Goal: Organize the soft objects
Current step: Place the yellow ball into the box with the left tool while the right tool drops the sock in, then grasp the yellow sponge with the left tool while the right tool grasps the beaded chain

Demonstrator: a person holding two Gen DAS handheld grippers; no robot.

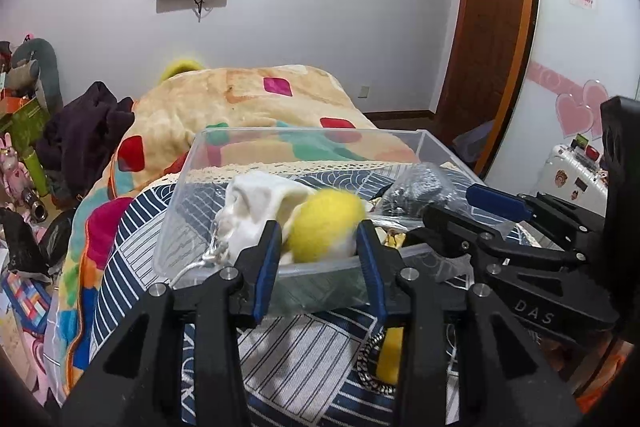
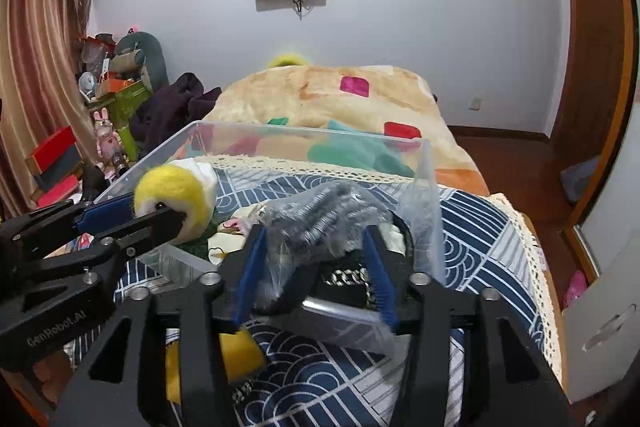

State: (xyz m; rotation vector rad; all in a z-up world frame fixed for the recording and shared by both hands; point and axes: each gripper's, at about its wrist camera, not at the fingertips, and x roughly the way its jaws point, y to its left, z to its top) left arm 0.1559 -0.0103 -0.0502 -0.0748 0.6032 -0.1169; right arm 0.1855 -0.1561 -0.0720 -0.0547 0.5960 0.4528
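A clear plastic box (image 1: 308, 139) (image 2: 424, 163) sits on the bed. My left gripper (image 1: 320, 247) is shut on a yellow and white felt toy (image 1: 324, 223) over the box's near rim; the toy also shows in the right wrist view (image 2: 172, 195). White cloth (image 1: 260, 203) lies in the box behind it. My right gripper (image 2: 316, 267) is shut on a clear bag of grey fuzzy material (image 2: 320, 219), held over the box's right part; the bag also shows in the left wrist view (image 1: 424, 187). A yellow soft item (image 2: 236, 351) lies on the bed below.
The bed has a blue patterned cover (image 2: 472, 239) and an orange blanket (image 1: 240, 99) beyond the box. A dark garment (image 1: 88, 131) and clutter lie at the left. A black patterned item (image 2: 344, 279) lies under my right gripper. A door (image 1: 492, 27) stands at the right.
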